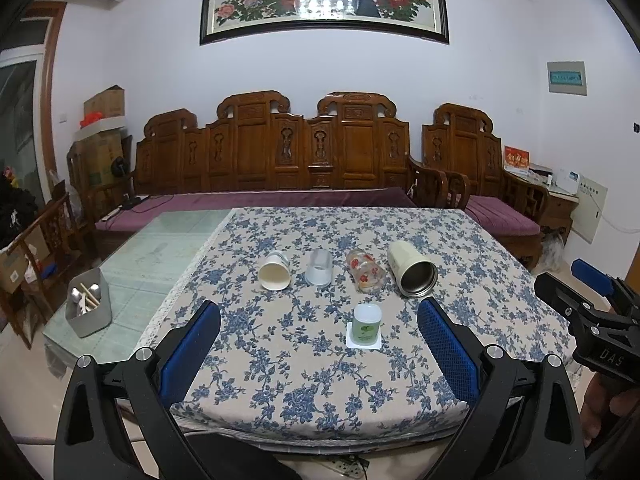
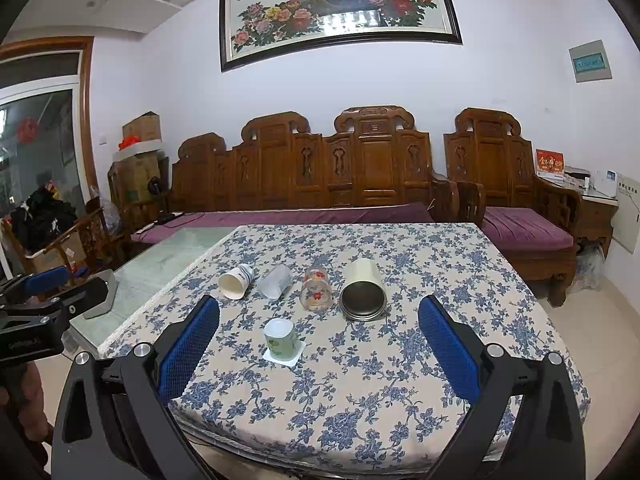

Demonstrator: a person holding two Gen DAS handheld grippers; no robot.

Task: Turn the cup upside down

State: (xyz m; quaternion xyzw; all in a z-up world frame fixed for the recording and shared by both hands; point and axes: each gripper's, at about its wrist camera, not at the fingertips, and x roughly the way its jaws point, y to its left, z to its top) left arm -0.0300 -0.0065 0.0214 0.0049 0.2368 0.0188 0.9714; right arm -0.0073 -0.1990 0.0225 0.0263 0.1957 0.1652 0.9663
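Four cups lie on their sides in a row on the floral tablecloth (image 1: 320, 380): a white paper cup (image 1: 274, 271) (image 2: 236, 280), a clear plastic cup (image 1: 319, 267) (image 2: 275, 282), a glass with red flowers (image 1: 366, 271) (image 2: 316, 289), and a cream steel-lined tumbler (image 1: 412, 268) (image 2: 363, 290). A small white cup with a green label (image 1: 366, 325) (image 2: 280, 337) stands upside down on a white square coaster, nearer to me. My left gripper (image 1: 318, 344) is open and empty above the table's near edge. My right gripper (image 2: 318, 344) is open and empty too, also short of the cups.
A grey utensil bin (image 1: 89, 304) with chopsticks stands on the glass tabletop left of the cloth. A carved wooden sofa (image 1: 280, 152) with purple cushions runs behind the table. The right gripper's body shows at the far right in the left wrist view (image 1: 592, 312).
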